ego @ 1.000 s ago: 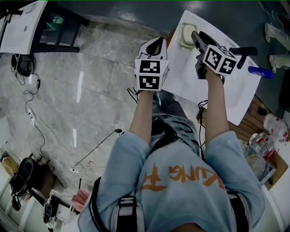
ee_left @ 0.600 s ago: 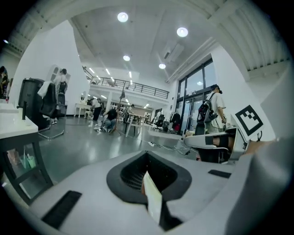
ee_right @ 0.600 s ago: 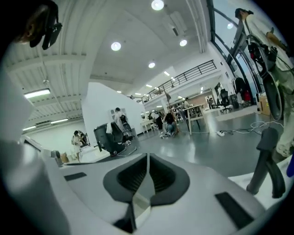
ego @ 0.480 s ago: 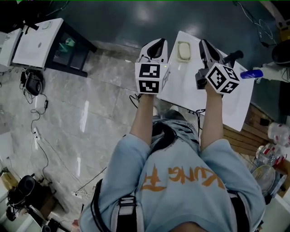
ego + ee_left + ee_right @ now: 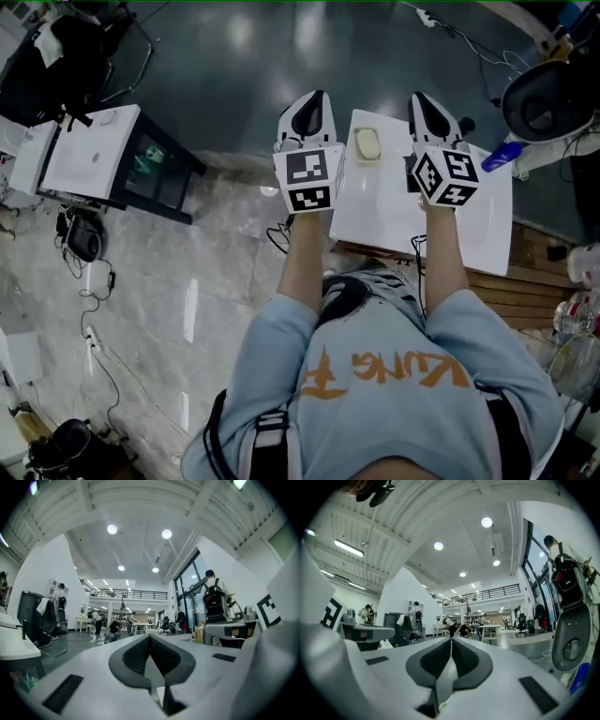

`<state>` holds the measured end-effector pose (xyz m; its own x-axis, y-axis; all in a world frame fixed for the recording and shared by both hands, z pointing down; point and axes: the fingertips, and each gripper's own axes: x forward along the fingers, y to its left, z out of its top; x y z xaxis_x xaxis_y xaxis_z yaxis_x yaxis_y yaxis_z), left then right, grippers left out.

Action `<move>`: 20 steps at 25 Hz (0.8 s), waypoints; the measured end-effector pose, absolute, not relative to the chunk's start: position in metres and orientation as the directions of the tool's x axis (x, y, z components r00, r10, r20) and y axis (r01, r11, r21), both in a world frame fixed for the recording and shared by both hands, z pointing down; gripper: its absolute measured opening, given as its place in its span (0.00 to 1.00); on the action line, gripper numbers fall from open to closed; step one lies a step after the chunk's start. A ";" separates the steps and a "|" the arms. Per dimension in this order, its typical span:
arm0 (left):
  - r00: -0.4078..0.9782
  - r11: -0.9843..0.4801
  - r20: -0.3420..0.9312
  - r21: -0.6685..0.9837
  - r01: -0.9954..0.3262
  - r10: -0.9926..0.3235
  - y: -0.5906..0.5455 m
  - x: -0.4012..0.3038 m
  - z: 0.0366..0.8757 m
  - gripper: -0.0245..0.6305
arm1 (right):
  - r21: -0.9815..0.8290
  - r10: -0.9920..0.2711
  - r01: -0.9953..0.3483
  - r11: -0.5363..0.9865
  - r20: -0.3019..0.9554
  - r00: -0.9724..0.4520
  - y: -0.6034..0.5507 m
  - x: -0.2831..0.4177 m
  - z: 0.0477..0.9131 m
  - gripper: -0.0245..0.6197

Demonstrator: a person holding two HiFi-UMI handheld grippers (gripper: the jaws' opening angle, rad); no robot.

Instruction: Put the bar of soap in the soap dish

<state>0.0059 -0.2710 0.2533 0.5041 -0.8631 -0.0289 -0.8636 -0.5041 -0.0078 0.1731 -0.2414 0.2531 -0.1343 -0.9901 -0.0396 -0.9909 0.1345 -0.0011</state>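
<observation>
**Left gripper** (image 5: 315, 97) and **right gripper** (image 5: 419, 99): white shells with black inner faces. Each carries a cube patterned with black-and-white square markers.

**Fingers** (image 5: 133, 654): dark grey ribbed pads set in pale grey bodies.

**Bar of soap** (image 5: 367, 142): cream, against a pale soap dish (image 5: 367, 164) on a white table (image 5: 394, 220).

**Object at the table's far right edge** (image 5: 500, 157): bright blue.

**Shirt** (image 5: 375, 422): light blue with orange lettering.

**Floor** (image 5: 141, 281): grey marbled tiles veined in white, and beyond them a glossy dark blue-grey.

The left gripper (image 5: 150, 640) points level into a large hall, its jaws closed tip to tip, with round ceiling lights (image 5: 111, 528) overhead, a balcony railing (image 5: 126, 593) far off and a person (image 5: 213, 597) wearing a backpack at right.
</observation>
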 end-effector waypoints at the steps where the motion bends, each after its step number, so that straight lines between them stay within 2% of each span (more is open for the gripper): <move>1: 0.479 -0.478 -0.038 -0.016 -0.878 -0.877 -0.273 0.002 0.250 0.07 | 0.004 -0.990 -0.991 0.134 -0.043 -0.134 -0.241 0.174 0.251 0.09; 4: 0.432 -0.432 -0.049 -0.015 -0.902 -0.900 -0.280 -0.006 0.246 0.07 | 0.019 -0.990 -0.991 0.133 -0.046 -0.134 -0.241 0.176 0.247 0.09; 20: 0.463 -0.464 -0.075 0.004 -0.886 -0.883 -0.286 0.000 0.245 0.07 | 0.090 -0.988 -0.986 0.140 -0.050 -0.145 -0.245 0.175 0.238 0.09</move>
